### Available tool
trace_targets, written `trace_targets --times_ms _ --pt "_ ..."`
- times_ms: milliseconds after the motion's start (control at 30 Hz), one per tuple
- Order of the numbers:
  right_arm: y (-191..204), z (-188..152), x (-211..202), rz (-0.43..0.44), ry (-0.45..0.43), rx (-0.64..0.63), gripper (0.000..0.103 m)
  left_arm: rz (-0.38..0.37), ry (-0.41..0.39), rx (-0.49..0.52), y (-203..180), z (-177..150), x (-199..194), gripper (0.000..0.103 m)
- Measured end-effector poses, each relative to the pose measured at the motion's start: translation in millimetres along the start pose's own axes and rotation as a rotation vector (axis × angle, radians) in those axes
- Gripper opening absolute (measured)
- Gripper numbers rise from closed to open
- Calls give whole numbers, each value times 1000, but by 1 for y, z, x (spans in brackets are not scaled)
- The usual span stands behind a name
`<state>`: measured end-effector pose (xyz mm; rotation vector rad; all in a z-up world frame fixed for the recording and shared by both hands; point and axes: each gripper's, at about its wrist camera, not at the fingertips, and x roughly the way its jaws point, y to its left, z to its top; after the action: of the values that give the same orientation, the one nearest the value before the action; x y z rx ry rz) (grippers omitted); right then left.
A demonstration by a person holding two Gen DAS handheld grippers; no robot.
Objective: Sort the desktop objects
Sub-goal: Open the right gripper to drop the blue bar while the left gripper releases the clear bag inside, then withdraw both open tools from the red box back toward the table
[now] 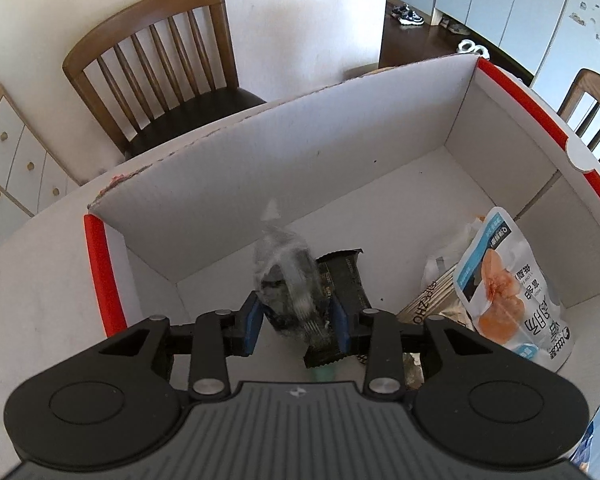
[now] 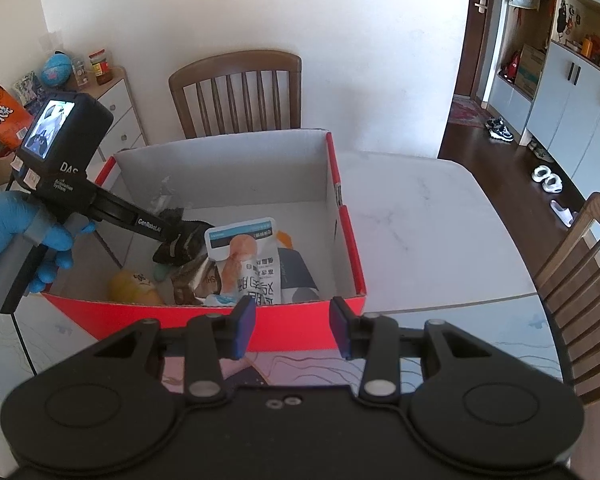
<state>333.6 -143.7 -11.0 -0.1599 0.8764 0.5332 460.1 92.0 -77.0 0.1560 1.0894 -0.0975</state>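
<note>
Two grippers are over the pale marble-look worktop [image 2: 440,220], where a red cardboard box with a white inside [image 2: 342,216] stands open. The left gripper [image 1: 296,322], held by a hand in a blue glove [image 2: 16,236], points steeply down into the box with a crinkled clear plastic packet of something dark [image 1: 286,276] between its blue pads [image 1: 252,320]; the packet is blurred, and I cannot tell whether the pads press on it or stand just clear. Just behind that packet lies a black foil snack wrapper [image 1: 346,276]. Toward the right wall of the box leans a white and blue pouch printed with orange pieces [image 1: 508,284], on top of other wrappers I cannot make out. In the near left corner sits a yellow rounded packet [image 2: 134,286]. The right gripper [image 2: 292,330] hangs outside the box, in front of its red near wall, its blue pads set a little apart with nothing between them. Beyond the box a brown wooden slat-back chair [image 2: 236,94] stands against the white wall.
</note>
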Motion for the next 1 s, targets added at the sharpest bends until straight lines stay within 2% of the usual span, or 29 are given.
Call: trace_targets --times_ms 67,267,1000 --pt "0 -1 0 -1 0 -2 40 -8 -14 16 -2 0 -3 51" --pt "0 -1 -2 4 -1 0 42 -23 -30 13 -9 1 -12 69" --pt "13 -7 -40 36 -54 -40 44 -29 -133 -38 -2 -16 -88 70"
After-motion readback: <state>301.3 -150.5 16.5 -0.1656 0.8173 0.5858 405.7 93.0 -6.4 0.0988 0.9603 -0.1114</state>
